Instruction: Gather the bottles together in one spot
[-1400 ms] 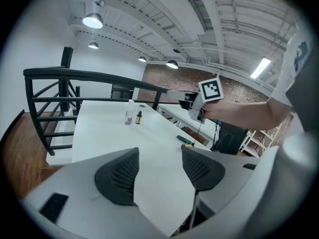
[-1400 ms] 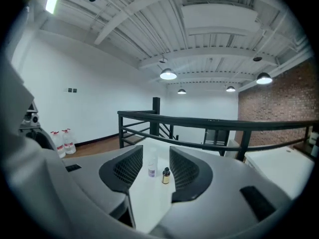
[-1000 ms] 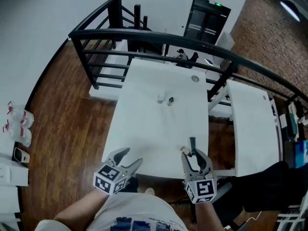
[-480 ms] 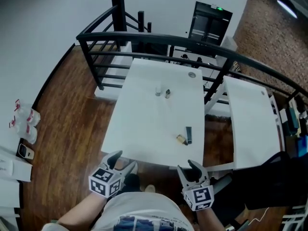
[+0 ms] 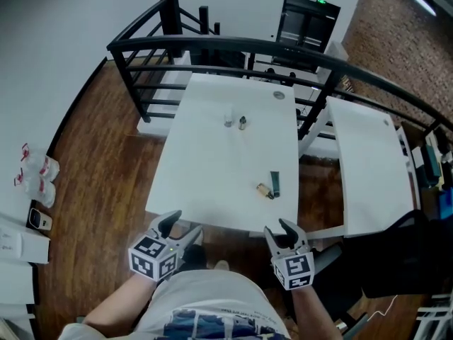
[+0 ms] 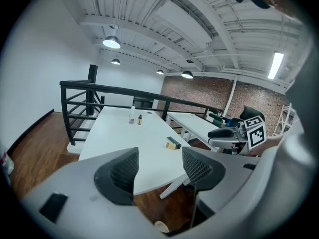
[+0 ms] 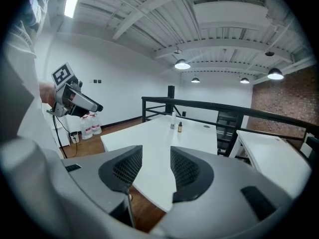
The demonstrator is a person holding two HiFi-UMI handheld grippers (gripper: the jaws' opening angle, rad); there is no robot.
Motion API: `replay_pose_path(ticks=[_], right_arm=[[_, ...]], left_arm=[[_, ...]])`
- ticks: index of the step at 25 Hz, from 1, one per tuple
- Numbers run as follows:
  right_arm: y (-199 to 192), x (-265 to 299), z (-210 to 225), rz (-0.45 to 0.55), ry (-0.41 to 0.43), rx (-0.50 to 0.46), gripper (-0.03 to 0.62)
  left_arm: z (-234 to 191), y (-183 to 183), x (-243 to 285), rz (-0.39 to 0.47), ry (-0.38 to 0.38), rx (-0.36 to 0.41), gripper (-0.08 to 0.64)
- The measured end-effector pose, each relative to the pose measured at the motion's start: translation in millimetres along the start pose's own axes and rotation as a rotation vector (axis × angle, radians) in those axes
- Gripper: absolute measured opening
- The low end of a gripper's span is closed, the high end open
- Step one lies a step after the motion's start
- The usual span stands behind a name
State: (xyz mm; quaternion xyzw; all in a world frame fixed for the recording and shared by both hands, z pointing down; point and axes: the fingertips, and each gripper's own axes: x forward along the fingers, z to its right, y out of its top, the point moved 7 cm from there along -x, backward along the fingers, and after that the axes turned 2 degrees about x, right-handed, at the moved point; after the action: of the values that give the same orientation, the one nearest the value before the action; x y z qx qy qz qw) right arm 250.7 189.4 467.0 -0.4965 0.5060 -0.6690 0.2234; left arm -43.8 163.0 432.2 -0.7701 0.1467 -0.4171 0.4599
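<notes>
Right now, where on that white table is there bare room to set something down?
The left half of the table is bare from the near edge up to the standing bottles. The middle, between them and the lying bottles near the right edge, is free too. Crowding is only at those pairs.

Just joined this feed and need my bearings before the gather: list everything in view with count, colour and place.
clear bottle: 1, clear, upright on the far part of the main table
amber bottle: 1, amber with dark cap, upright beside the clear one
dark bottle: 1, dark, lying near the main table's near right edge
tan bottle: 1, tan, lying beside the dark one
disc: 1, grey, main table's far right corner
main table: 1, white, centre
side table: 1, white, right
railing: 1, black, beyond the tables
water bottles: a few, clear with red labels, floor at left
left tongs: 1, grey, open, empty
right tongs: 1, grey, open, empty
</notes>
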Motion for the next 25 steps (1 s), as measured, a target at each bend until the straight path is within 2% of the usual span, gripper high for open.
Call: replay_pose_path(ticks=[3, 7, 17, 21, 25], right_arm=[[-15, 18, 18, -0.026, -0.019, -0.021, 0.199], [-26, 44, 46, -0.087, -0.050, 0.000, 0.199], [-17, 148, 121, -0.282, -0.089, 0.067, 0.204], [-23, 192, 138, -0.407, -0.076, 0.072, 0.206], [-39, 227, 152, -0.581, -0.078, 0.063, 0.210]], left_arm=[[-2, 4, 10, -0.011, -0.022, 0.004, 0.250], [-8, 10, 24, -0.027, -0.035, 0.019, 0.250], [-47, 22, 55, -0.082, -0.081, 0.027, 0.250], [-67, 30, 67, -0.106, -0.113, 0.032, 0.250], [-84, 33, 76, -0.124, -0.147, 0.038, 0.250]])
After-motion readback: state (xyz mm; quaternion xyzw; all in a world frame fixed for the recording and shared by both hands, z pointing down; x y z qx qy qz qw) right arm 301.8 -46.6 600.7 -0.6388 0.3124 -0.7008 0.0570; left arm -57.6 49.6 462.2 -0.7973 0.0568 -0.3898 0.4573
